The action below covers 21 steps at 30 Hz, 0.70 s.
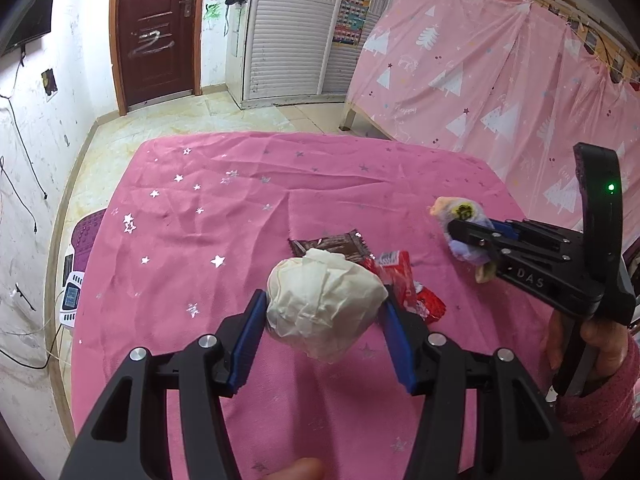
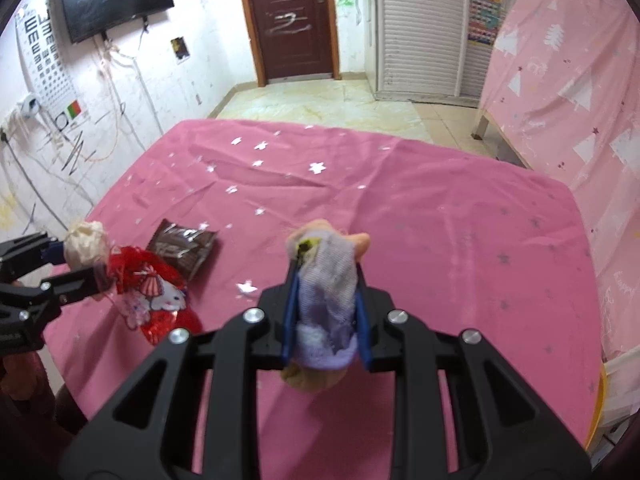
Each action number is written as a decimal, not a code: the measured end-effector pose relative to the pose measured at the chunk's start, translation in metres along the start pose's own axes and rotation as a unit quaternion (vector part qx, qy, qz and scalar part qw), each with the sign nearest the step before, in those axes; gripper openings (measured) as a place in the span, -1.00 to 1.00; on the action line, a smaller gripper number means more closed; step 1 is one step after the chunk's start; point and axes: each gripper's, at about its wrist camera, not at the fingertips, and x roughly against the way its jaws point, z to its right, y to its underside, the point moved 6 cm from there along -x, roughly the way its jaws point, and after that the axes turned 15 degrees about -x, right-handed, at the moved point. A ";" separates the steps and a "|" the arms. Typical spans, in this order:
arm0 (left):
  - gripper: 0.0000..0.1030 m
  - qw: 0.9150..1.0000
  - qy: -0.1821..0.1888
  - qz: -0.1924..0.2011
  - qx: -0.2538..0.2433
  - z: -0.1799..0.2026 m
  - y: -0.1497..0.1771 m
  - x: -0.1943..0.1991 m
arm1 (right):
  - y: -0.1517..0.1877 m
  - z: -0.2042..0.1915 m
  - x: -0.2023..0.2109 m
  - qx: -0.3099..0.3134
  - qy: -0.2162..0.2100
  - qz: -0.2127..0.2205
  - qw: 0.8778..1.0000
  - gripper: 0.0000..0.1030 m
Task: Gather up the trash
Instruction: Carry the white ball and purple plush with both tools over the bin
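Both tools are loaded: the left tool (image 1: 326,316) pinches a crumpled white paper ball (image 1: 322,304) across its middle, and the right tool (image 2: 326,304) is clamped narrow on a soft lilac cloth wad (image 2: 328,288) with a pinkish end poking out past the tips. Both loads hang above the pink-covered table (image 2: 440,220). Paper and cloth look light and squashy, so they should give under the pads rather than slip. Lying on the table are a red printed wrapper (image 2: 152,296) and a brown foil packet (image 2: 184,248), thin, crinkly and likely slick; each would best be pinched at a raised edge or crease.
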 end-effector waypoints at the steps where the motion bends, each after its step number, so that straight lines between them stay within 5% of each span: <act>1: -0.02 1.000 0.000 0.001 -0.002 0.003 -0.002 0.000 | -0.001 0.005 0.003 -0.006 -0.001 0.003 1.000 -0.55; 21: -0.02 0.996 0.001 0.015 -0.086 0.087 -0.043 -0.005 | -0.007 0.109 0.060 -0.089 0.027 0.071 0.993 -0.55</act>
